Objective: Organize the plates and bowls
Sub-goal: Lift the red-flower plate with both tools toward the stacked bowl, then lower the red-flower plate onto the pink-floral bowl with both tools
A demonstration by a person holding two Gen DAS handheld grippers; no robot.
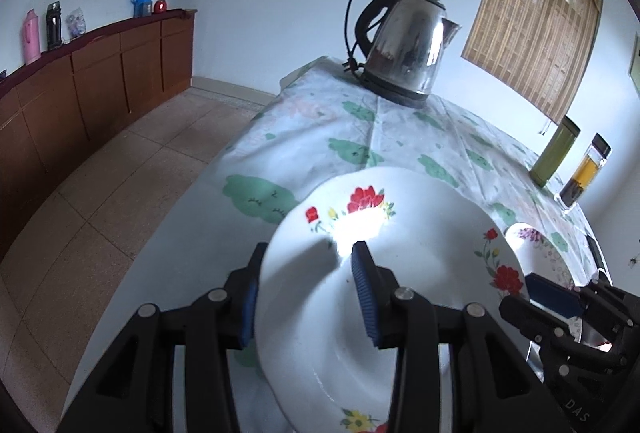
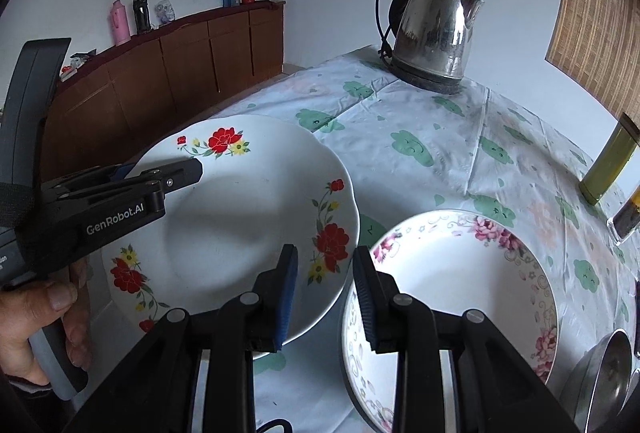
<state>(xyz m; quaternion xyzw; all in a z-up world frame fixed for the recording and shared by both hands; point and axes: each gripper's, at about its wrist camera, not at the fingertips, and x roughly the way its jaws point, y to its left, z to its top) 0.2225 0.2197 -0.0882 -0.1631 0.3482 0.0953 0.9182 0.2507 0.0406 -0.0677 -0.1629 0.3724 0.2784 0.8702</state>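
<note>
A white plate with red flowers (image 1: 408, 253) is held tilted above the table by its left rim in my left gripper (image 1: 306, 297), which is shut on it. The same plate (image 2: 248, 217) and my left gripper (image 2: 160, 173) show in the right wrist view. A white plate with pink flowers (image 2: 460, 289) lies on the table to its right, with its edge in the left wrist view (image 1: 540, 245). My right gripper (image 2: 326, 297) is open and empty, its fingers straddling the gap between the two plates. It shows at the right in the left wrist view (image 1: 560, 297).
A steel kettle (image 2: 436, 29) stands at the table's far side. A green cylinder (image 2: 608, 161) and a bottle of amber liquid (image 1: 586, 169) stand at the right. A metal bowl (image 2: 604, 377) sits at the near right. The table's left edge drops to a tiled floor (image 1: 120, 193).
</note>
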